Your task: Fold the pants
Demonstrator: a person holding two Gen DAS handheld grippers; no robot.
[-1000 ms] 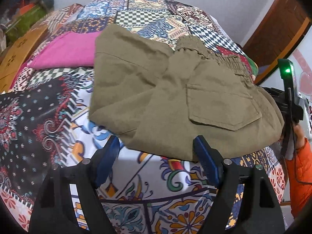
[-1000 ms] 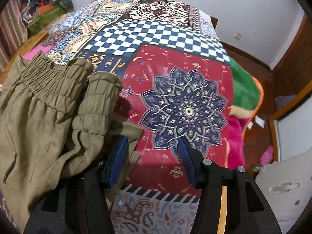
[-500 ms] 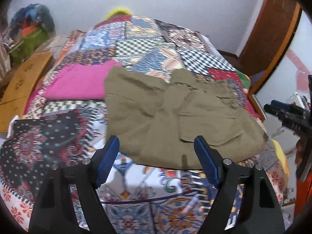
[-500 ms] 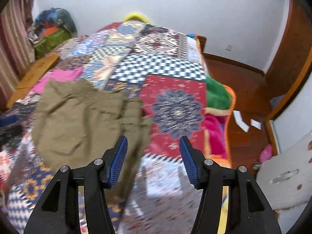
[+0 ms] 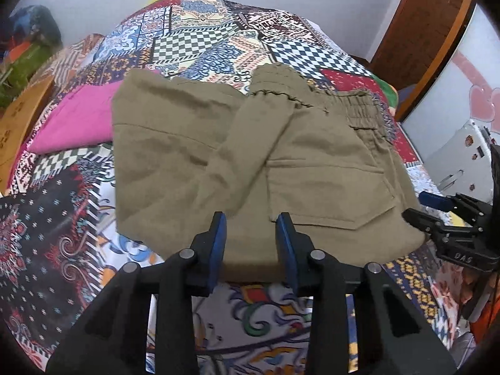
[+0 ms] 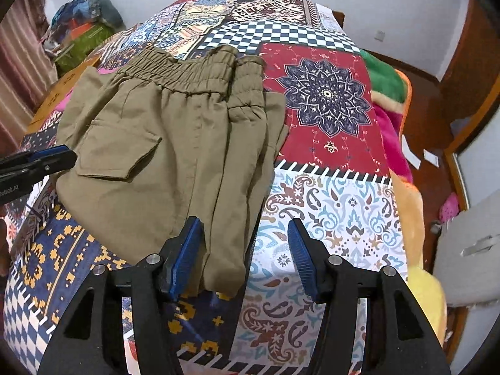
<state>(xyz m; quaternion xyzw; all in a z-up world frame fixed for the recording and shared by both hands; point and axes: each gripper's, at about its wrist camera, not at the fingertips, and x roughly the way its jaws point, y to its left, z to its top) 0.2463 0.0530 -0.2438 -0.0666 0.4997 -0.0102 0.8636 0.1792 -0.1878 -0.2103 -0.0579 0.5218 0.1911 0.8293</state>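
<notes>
Olive cargo pants (image 5: 218, 156) lie folded on the patchwork bedspread (image 5: 62, 218), flap pocket up and elastic waistband at the far right. My left gripper (image 5: 251, 237) hovers over their near edge with its jaws closing. Fabric shows in the narrow gap, and the pads do not press on it. In the right wrist view the pants (image 6: 175, 143) fill the left half. My right gripper (image 6: 245, 250) stands open above their near corner, its left finger over the cloth. Each gripper also shows in the other's view: the right gripper (image 5: 437, 209) and the left gripper (image 6: 40, 159).
A pink cloth (image 5: 78, 122) lies on the bed just left of the pants. A wooden board (image 5: 18, 118) leans at the bed's left side. Green and pink blankets (image 6: 387, 100) hang off the right edge, with a white chair (image 6: 468, 250) beyond.
The left jaws have narrowed a lot. Both grippers drew back from the pants, then came in over their near edge again. The pants lie unmoved.
</notes>
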